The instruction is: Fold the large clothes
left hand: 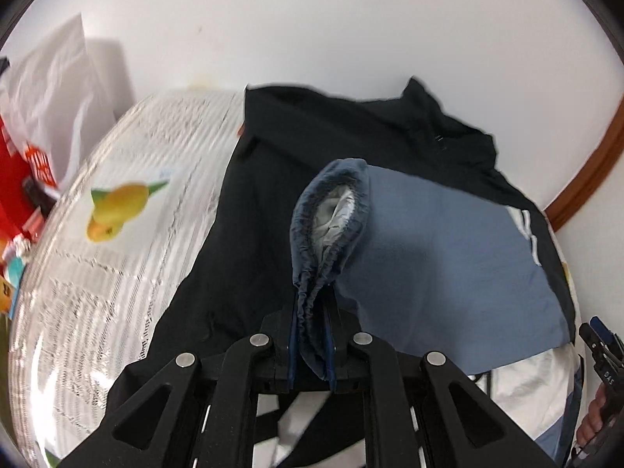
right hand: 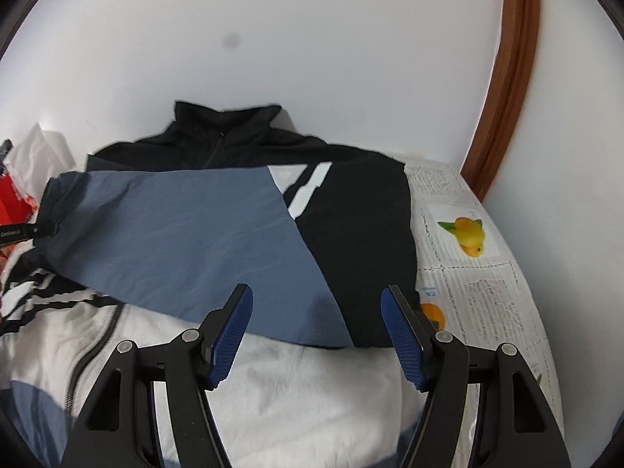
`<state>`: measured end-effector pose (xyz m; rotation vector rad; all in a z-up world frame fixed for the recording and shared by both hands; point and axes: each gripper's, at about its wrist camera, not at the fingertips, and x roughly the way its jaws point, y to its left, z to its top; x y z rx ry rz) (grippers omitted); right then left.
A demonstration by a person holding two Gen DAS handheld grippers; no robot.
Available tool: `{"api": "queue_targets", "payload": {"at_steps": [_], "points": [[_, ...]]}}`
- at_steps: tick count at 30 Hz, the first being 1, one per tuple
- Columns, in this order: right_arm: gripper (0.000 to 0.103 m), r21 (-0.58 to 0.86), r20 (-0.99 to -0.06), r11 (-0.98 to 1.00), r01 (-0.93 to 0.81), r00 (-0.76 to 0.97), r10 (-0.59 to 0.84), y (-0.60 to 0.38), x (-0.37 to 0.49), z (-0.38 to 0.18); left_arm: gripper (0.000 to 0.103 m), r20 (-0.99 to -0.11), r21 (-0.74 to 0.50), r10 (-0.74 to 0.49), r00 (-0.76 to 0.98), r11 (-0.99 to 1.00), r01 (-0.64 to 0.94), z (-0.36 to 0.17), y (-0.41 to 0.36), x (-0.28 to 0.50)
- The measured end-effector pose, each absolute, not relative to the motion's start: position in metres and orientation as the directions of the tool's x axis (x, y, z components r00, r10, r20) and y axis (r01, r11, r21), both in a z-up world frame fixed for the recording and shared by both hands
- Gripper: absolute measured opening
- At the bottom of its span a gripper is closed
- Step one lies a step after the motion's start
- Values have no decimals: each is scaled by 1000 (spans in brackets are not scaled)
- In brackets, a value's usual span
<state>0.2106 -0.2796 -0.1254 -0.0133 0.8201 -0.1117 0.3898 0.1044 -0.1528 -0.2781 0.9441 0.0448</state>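
My left tongs are pressed together on the gathered elastic cuff of the blue-grey sleeve, holding it up over the black, blue-grey and white zip-up jacket. The jacket lies spread on the newspaper-covered worktop, collar toward the white wall. My right tongs hang spread above the jacket's white lower panel, gripping nothing.

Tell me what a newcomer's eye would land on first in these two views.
First, the blue sleeve cuff pinched in the shut left gripper, held up over the black, blue and white jacket. Next, the right gripper gaping open above the jacket's white lower part. Beside the jacket, a yellow fruit picture brightens the newspaper-print table cover.
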Motion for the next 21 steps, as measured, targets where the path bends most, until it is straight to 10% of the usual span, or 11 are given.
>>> {"api": "queue_targets", "payload": {"at_steps": [18,21], "points": [[68,-34,-768,959,281,607,-205,-319,187,-127,22,-793,-120,6,609,979,-166,-122,116,351],[68,-25,-759,958,286,618,-204,-325,157,-114,38,-785,-107,19,619,980,-166,-112,120,328]]}}
